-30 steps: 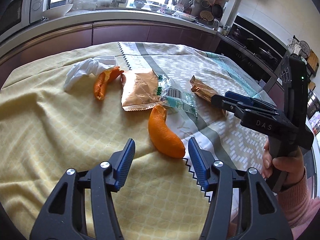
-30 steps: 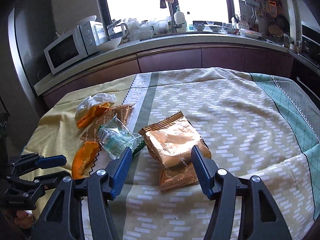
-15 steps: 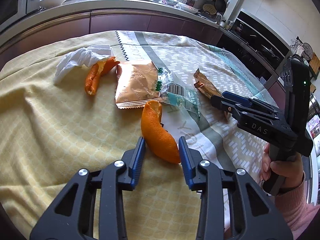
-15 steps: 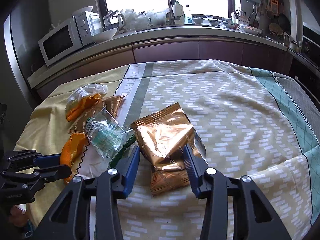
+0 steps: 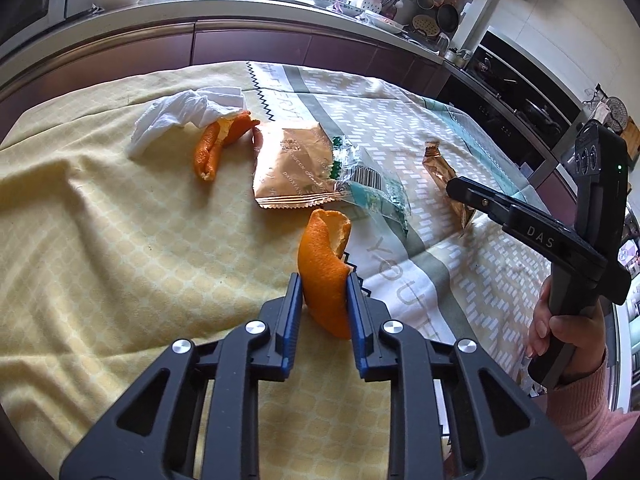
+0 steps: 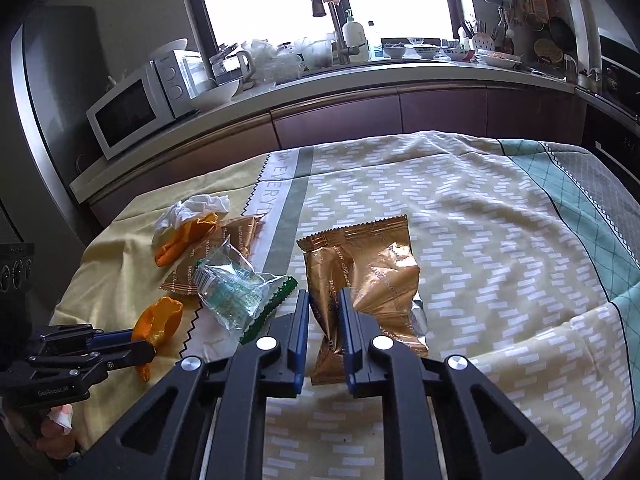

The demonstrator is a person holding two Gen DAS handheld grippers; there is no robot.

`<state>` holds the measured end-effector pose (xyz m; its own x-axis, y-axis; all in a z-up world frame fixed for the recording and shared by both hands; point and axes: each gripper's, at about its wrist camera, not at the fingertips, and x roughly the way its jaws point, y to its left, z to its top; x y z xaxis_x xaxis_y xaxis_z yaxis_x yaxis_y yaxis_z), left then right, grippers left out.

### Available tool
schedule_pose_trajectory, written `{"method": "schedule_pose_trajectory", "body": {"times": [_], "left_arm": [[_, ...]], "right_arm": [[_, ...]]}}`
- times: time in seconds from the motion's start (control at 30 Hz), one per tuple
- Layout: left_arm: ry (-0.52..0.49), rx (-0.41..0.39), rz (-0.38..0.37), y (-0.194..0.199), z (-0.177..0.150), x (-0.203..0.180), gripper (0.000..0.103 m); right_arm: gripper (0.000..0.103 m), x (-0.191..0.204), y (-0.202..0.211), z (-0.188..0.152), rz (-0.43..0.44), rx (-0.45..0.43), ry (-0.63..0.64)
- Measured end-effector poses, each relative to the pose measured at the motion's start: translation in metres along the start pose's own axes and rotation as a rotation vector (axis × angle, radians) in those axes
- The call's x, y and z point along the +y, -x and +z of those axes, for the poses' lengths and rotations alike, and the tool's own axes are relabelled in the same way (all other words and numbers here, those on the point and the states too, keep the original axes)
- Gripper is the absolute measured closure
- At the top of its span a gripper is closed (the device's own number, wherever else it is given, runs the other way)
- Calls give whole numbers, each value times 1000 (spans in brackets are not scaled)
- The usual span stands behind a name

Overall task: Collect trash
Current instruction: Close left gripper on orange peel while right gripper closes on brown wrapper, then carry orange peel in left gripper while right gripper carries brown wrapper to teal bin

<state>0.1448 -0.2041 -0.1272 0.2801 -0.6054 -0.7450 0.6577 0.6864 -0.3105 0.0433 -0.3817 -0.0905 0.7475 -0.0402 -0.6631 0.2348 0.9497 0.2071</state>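
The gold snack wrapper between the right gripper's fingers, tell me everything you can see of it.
The gold snack wrapper is a shiny, metallic foil packet, crinkled and creased, with a zigzag-cut sealed edge at its far end and faint printed lettering. It looks flat and empty, with a silvery inside showing at its right edge. It lies on the patterned tablecloth, far end pointing toward the counter. The right hand-held gripper is closing on its near left corner, the blue pads pinching a fold of foil. Nothing else touches it; the clear wrapper lies apart on its left.

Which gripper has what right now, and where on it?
Left gripper is closing on the orange peel's near end; right gripper is closing on the gold wrapper's near left edge.
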Motion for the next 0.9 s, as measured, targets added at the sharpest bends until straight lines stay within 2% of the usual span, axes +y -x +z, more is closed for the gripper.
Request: {"method": "schedule_pose_trajectory", "body": {"times": [0.47,0.67,0.9], "left_arm": [[23,-86,22,48,-11,15,82],[41,-129,53,76,-19,33,82],[61,-165,94,104,-31,50,82]], "right_arm": [[93,34,33,12,124,-93,33],[93,59,41,14,218,-114,60],[93,101,39,13,335,-100,106]]}}
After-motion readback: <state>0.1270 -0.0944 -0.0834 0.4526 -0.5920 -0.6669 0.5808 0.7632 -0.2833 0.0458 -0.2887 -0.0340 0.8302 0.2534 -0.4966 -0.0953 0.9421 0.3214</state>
